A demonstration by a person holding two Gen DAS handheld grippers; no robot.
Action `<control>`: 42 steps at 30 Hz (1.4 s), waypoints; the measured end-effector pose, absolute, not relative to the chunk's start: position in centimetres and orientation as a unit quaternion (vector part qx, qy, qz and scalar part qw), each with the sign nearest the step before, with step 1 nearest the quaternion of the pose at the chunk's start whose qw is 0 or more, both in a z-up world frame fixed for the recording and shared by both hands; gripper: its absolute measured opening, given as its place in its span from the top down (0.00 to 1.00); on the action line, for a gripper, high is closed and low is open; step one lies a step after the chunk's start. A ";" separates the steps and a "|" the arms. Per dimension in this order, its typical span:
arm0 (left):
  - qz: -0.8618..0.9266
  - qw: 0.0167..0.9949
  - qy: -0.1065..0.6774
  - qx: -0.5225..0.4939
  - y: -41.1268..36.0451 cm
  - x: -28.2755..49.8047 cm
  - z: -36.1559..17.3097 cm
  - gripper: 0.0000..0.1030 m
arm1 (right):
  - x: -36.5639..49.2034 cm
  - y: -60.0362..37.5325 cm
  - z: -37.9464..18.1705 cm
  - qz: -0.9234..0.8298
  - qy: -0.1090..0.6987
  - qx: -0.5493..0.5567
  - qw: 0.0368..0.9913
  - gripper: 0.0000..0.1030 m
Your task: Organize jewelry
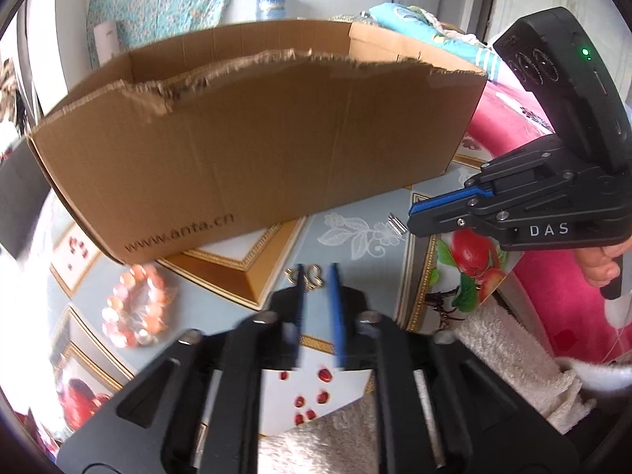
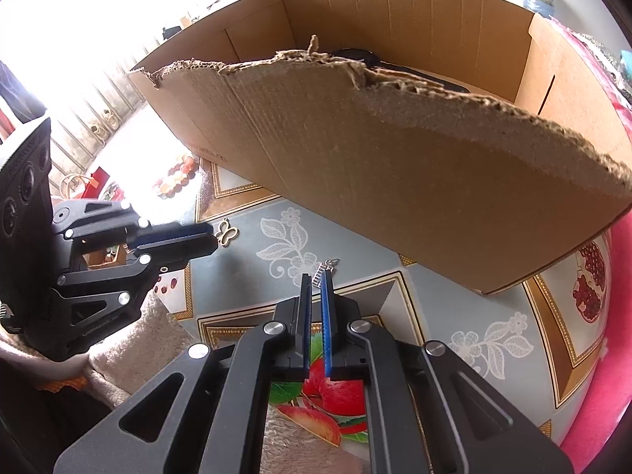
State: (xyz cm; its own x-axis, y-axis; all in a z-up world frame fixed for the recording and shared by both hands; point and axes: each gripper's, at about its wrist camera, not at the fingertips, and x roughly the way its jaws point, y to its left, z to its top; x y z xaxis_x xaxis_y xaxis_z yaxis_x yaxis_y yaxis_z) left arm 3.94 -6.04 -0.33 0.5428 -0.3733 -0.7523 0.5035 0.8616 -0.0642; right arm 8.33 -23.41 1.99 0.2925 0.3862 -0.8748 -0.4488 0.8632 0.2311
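Left wrist view: the left gripper points down at a patterned tablecloth, its blue-lined jaws a little apart and blurred. A gold butterfly charm lies on the cloth at the fingertips, seen in the gap between them; whether the pads touch it I cannot tell. To the left a bracelet of orange and pale beads rests on the cloth, just in front of a cardboard box with a torn top edge. At the right the right gripper reaches in, jaws pressed together, held by a hand. A small silver charm lies on the cloth just off its tip. A fluffy towel hangs at the lower right.

Right wrist view: the right gripper points down at the cloth, its jaws nearly together with only a thin slit between them. The silver charm, ladder-shaped with a small ring, sits right at the fingertips; contact is unclear. At the left the left gripper lies almost level, its tip touching or just short of the butterfly charm. The bracelet lies further back, beside the box, in bright glare. Something dark lies inside the box, too hidden to name.
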 end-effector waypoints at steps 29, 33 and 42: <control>-0.315 0.850 0.396 0.144 -6.1 4.6 0.0 0.82 | 8.5 -24.1 2.2 0.263 0.528 -0.024 0.807 0.95; -0.316 0.855 0.391 0.129 -5.4 4.3 0.8 0.82 | 8.3 -24.1 2.3 0.264 0.528 -0.025 0.806 0.95; -0.309 0.862 0.387 0.105 -4.6 3.5 0.8 0.82 | 8.8 -23.2 1.9 0.249 0.535 -0.037 0.807 0.95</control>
